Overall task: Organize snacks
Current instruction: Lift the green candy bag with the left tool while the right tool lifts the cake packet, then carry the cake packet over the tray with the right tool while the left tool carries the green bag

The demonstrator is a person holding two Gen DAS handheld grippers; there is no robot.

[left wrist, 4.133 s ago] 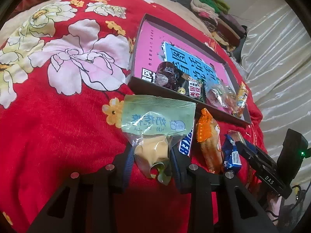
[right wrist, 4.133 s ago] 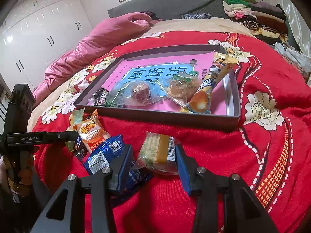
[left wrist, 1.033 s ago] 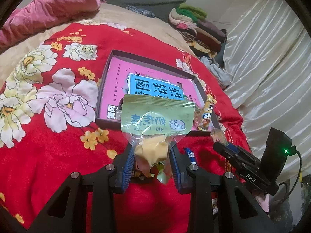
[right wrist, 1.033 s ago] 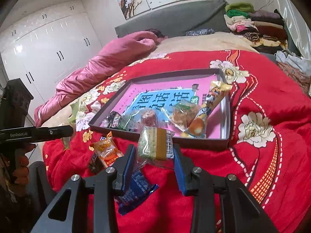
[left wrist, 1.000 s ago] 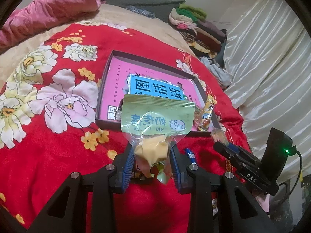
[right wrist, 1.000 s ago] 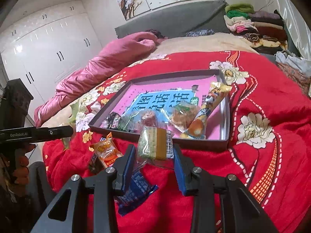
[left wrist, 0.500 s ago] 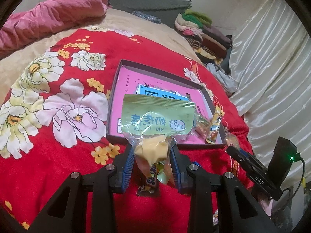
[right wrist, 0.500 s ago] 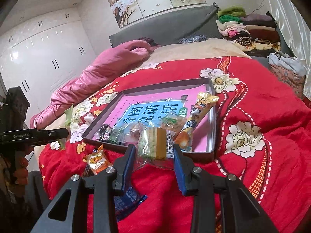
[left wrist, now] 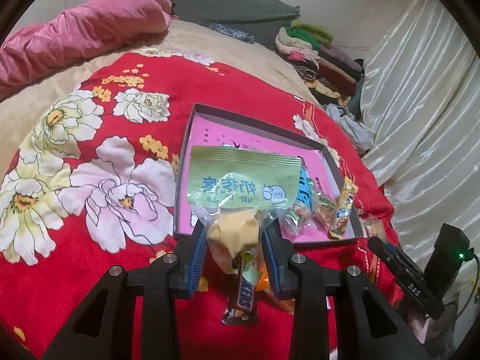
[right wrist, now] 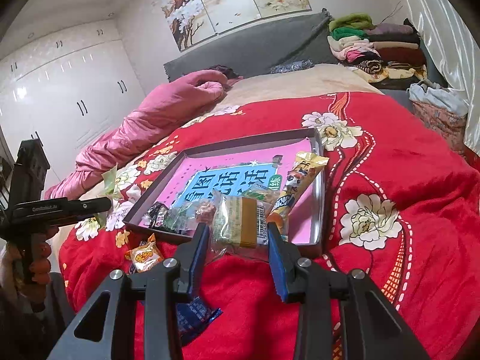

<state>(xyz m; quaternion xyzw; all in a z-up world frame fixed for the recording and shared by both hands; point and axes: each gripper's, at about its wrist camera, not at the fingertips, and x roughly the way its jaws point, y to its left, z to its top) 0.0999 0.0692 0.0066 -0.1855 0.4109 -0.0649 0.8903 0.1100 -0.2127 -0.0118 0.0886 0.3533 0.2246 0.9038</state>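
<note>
Both grippers clamped — left gripper [left wrist: 234, 240] on the green pouch [left wrist: 243, 177], right gripper [right wrist: 238, 237] on the wafer pack [right wrist: 240, 222] — tray [right wrist: 319, 210] lies just beyond my fingertips.

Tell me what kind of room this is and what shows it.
Most likely a bedroom. The snacks and tray sit on a bed with a red flowered blanket and a grey headboard, with white wardrobe doors along the wall and folded clothes stacked beside the bed.
</note>
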